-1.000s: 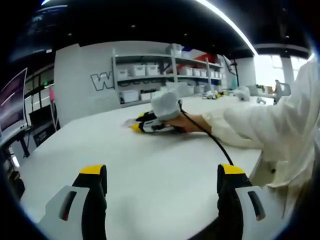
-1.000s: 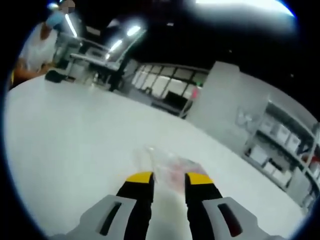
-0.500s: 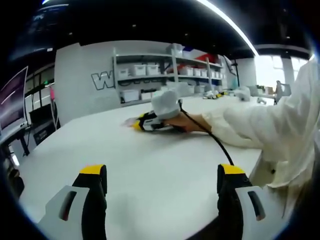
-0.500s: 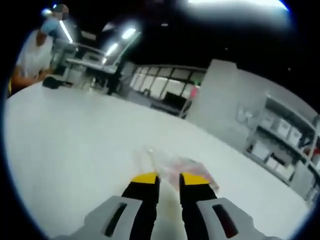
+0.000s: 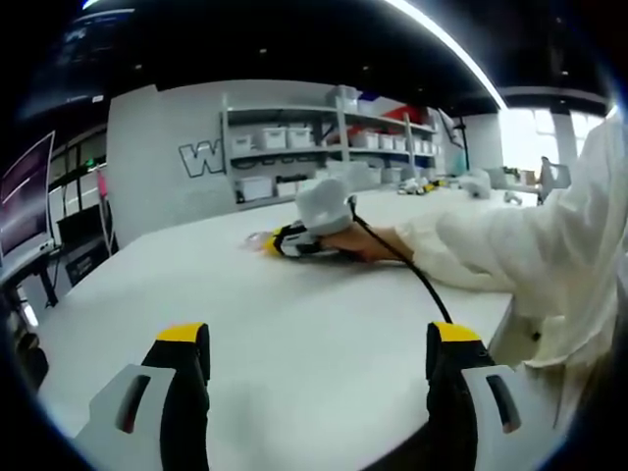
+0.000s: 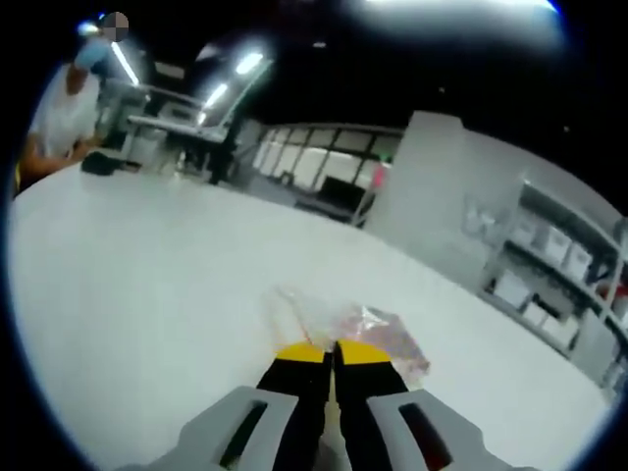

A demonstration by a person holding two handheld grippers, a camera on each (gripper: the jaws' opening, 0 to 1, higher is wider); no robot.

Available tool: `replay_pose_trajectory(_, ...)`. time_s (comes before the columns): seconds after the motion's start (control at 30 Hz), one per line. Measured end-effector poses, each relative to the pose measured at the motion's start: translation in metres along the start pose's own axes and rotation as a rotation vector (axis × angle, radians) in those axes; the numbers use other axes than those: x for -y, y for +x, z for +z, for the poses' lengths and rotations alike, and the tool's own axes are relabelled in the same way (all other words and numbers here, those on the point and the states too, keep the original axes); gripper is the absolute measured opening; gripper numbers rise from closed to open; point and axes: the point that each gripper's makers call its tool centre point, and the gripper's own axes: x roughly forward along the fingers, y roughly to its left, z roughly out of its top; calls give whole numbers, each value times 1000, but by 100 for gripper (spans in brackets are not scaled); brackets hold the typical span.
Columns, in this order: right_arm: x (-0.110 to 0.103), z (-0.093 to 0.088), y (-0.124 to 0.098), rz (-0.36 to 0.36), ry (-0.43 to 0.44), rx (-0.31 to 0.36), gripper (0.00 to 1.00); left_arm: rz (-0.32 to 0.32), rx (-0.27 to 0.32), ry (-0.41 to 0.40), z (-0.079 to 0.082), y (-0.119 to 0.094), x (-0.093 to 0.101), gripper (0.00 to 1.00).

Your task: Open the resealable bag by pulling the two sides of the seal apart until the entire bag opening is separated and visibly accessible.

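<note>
1. The room is a big, dim workshop with strip lights overhead; in the left gripper view a white wall with shelves (image 5: 324, 137) of white bins runs across the upper middle of the frame.
2. The white surface (image 5: 294, 314) spreads across the lower half of both views.
3. In the left gripper view a person's white sleeve (image 5: 530, 245) reaches in from the right edge toward the frame's centre.
4. The left tongs (image 5: 319, 343) sit at the bottom of their own view, jaws spread wide over bare surface, holding nothing.
5. The right tongs (image 6: 332, 351) rise from the bottom centre of the right gripper view, yellow tips pressed almost together on the near edge of the bag.
6. The resealable bag (image 6: 343, 329), clear and crumpled with something pinkish inside, lies flat on the surface just beyond those tips, near frame centre.
7. In the left gripper view the right tongs lie left of centre, the bag a faint pale patch at their tips.
</note>
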Motion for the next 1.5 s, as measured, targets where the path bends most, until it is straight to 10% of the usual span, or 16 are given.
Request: replay_pose_trajectory(1.5, 60, 27, 8, -151, 96, 83, 0, 17, 2, 18, 5, -10, -2, 90)
